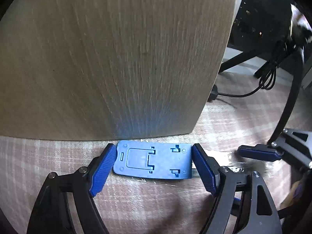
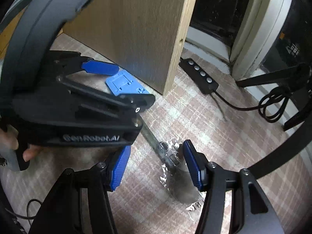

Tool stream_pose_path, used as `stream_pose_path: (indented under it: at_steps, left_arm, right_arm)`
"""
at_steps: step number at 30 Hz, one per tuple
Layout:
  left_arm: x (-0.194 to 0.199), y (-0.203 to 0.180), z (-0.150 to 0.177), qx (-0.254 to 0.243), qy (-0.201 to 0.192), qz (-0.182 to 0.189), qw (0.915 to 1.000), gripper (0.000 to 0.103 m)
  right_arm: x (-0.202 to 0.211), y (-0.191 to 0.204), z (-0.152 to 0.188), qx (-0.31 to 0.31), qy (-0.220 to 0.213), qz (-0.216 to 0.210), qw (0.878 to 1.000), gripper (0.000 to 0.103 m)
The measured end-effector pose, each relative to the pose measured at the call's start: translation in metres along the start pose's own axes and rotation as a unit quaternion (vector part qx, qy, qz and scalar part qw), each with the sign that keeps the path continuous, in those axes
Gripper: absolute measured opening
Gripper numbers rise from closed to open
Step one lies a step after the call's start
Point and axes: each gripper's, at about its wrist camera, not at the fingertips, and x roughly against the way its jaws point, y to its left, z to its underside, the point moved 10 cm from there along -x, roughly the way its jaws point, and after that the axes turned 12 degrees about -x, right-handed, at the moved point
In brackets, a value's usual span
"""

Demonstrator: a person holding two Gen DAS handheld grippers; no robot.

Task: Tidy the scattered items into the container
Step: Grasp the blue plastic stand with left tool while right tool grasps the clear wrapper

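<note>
Blue plastic phone stand (image 1: 154,161), folded flat on the checked carpet (image 1: 48,156), touching the wooden panel (image 1: 117,58): light, stiff, slick, we judge. Left gripper (image 1: 153,167) wide, straddling its short ends, not pressing. Right gripper (image 2: 156,167) half open over a clear-wrapped metal tool (image 2: 165,152), empty. Panel crowds the far edge; power strip (image 2: 198,76) well apart.

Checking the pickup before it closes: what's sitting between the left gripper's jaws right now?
The blue plastic plate lies flat on the checked floor covering between the left gripper jaws, pads not pressing it; the left wrist view shows this.
</note>
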Motion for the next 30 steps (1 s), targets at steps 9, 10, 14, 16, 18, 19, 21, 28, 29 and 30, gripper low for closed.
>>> stream_pose_path:
  at_steps: [9,10,14,16,18,19,21,28,29,30]
  left_arm:
    - [0.003,-0.003,0.015,-0.011,0.004,-0.002,0.9999,0.076]
    - [0.004,-0.003,0.017,-0.015,0.002,-0.002,0.9999,0.076]
    - [0.009,-0.002,0.028,-0.015,0.000,0.005,0.9999,0.076]
    - [0.012,-0.001,0.034,-0.010,-0.002,0.009,0.9999,0.076]
    - [0.017,0.000,0.041,-0.009,-0.007,0.017,0.9998,0.076]
    - [0.020,0.001,0.045,-0.006,-0.009,0.018,0.9998,0.076]
    - [0.029,0.004,0.050,-0.008,-0.019,0.016,0.9997,0.076]
    - [0.062,0.017,0.062,-0.010,-0.043,0.012,0.9989,0.076]
    - [0.065,0.017,0.064,-0.009,-0.046,0.013,0.9988,0.076]
    - [0.072,0.022,0.068,-0.007,-0.049,0.013,0.9987,0.076]
  right_arm:
    - [0.001,-0.006,-0.006,0.007,0.004,0.008,1.000,0.049]
    - [0.002,-0.006,-0.007,0.007,0.005,0.008,1.000,0.046]
    - [0.005,-0.010,-0.009,-0.005,0.014,0.004,1.000,0.030]
    - [0.007,-0.011,-0.009,-0.009,0.020,0.000,1.000,0.020]
    - [0.009,-0.011,-0.008,-0.006,0.022,0.003,1.000,0.018]
    - [0.010,-0.010,-0.008,-0.007,0.022,0.003,1.000,0.014]
    - [0.013,-0.010,-0.008,-0.014,0.020,0.000,1.000,0.010]
    - [0.037,-0.015,-0.006,-0.057,-0.004,-0.011,0.998,0.004]
    - [0.041,-0.017,-0.007,-0.064,-0.007,-0.013,0.998,0.004]
    - [0.045,-0.018,-0.007,-0.071,-0.011,-0.016,0.997,0.004]
